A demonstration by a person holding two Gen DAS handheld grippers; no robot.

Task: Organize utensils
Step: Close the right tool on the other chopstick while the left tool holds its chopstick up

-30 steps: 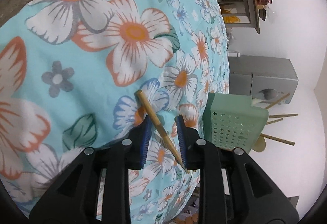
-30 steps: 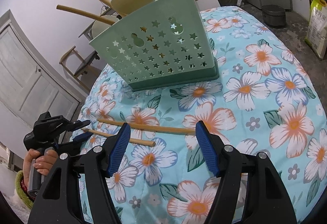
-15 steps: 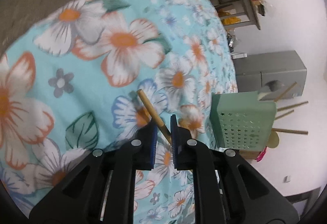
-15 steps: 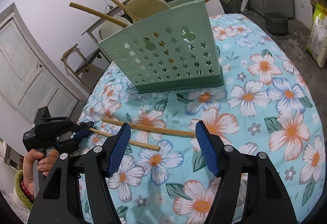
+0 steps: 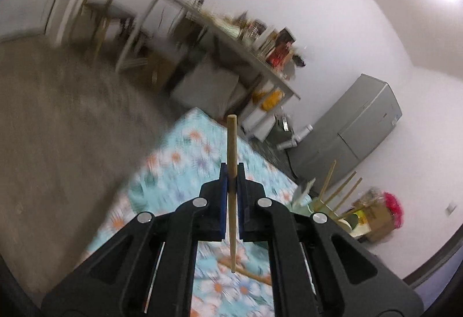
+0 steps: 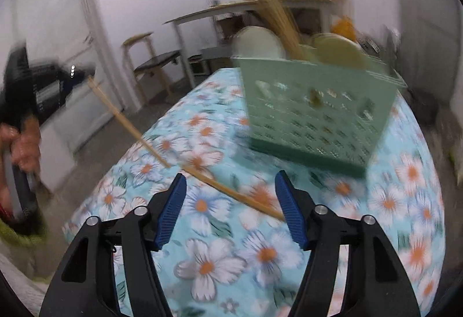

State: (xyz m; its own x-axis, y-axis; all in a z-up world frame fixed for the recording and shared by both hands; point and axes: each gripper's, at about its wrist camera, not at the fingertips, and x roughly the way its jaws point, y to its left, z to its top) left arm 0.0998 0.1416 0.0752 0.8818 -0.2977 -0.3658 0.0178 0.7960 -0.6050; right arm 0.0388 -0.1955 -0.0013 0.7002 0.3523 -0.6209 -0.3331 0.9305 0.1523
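Left gripper (image 5: 232, 172) clamped on a chopstick (image 5: 231, 149), held upright above the flowered tablecloth (image 5: 173, 172) | right gripper (image 6: 230, 195) jaws closing, still apart, pads not touching the second chopstick (image 6: 231, 191) lying on the cloth between them | green holder (image 6: 318, 111) with utensils stands behind it on the cloth

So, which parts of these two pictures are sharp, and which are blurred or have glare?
Left wrist view: the left gripper and its chopstick are sharp, the room is smeared, and glare burns the top right corner. Right wrist view: the right gripper is sharp; the green basket and floral cloth are blurred.
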